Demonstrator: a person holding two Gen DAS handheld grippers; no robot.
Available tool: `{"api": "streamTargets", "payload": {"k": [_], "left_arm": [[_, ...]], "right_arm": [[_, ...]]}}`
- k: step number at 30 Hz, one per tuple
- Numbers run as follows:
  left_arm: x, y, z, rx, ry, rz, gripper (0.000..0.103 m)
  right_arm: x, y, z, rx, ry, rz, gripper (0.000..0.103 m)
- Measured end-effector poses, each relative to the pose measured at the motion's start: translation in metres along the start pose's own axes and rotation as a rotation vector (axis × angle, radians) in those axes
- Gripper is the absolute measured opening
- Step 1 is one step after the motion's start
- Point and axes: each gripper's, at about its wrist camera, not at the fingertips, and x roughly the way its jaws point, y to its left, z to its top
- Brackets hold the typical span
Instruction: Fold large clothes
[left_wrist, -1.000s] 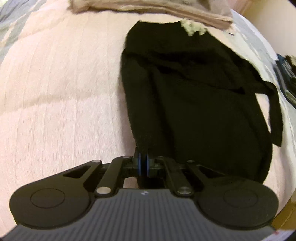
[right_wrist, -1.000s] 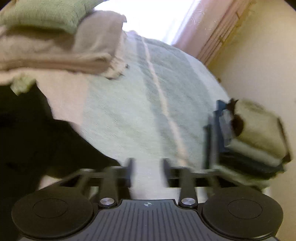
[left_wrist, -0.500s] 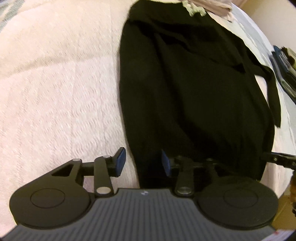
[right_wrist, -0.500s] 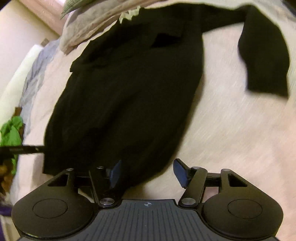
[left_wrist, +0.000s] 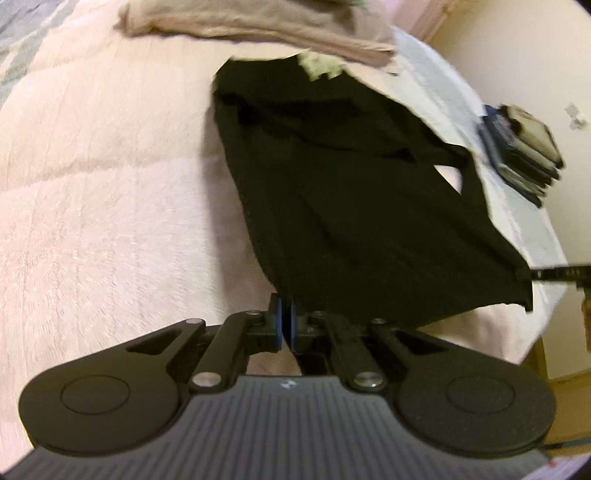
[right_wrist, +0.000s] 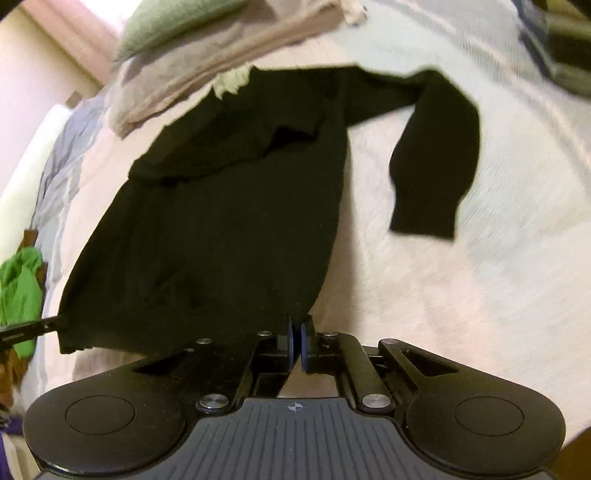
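Note:
A black long-sleeved sweater lies lengthwise on the pink blanket, collar far, hem near. My left gripper is closing to a tight pinch on the hem's left corner. My right gripper is closing the same way on the hem's right corner of the sweater. The hem hangs stretched between them, raised a little off the blanket. One sleeve lies spread out to the right. The other is folded over the body. Each gripper shows edge-on in the other's view: right gripper, left gripper.
A pile of folded beige and green cloth lies beyond the collar. A stack of folded clothes sits at the bed's right edge near the wall. Green cloth hangs off the left side. Pale blue bedding lies on the right.
Half a second ago both grippers stood open around the hem corners; now both are shut on them and the hem is lifted. Before that, the right gripper swung over from the folded stack.

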Motion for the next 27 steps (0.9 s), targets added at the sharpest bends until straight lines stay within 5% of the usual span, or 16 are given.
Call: {"api": "streamTargets", "payload": {"k": [5, 8, 12, 14, 16, 20, 27], "left_arm": [[-0.016, -0.026, -0.035, -0.029, 0.031, -0.013, 0.001], [-0.002, -0.03, -0.061, -0.061, 0.092, -0.01, 0.001], [0.027, -0.013, -0.089, -0.112, 0.21, 0.037, 0.002], [0.026, -0.006, -0.088, -0.1, 0.243, 0.094, 0.002], [0.018, -0.004, -0.079, -0.057, 0.233, 0.146, 0.004], [0.017, -0.021, -0.032, 0.045, 0.158, 0.2, 0.007], [0.072, -0.098, 0.059, 0.283, -0.027, 0.158, 0.026]], "right_arm": [[-0.033, -0.008, -0.038, 0.006, 0.028, -0.014, 0.0], [-0.014, -0.027, -0.064, 0.06, 0.071, -0.025, 0.0], [0.019, -0.052, -0.082, 0.124, 0.167, -0.203, 0.001], [0.017, -0.053, -0.076, 0.094, 0.143, -0.222, 0.003], [0.016, -0.047, -0.061, 0.038, 0.105, -0.221, 0.01], [0.028, -0.036, -0.024, -0.029, 0.014, -0.168, 0.045], [0.074, -0.041, 0.041, -0.093, -0.014, -0.098, 0.046]]}}
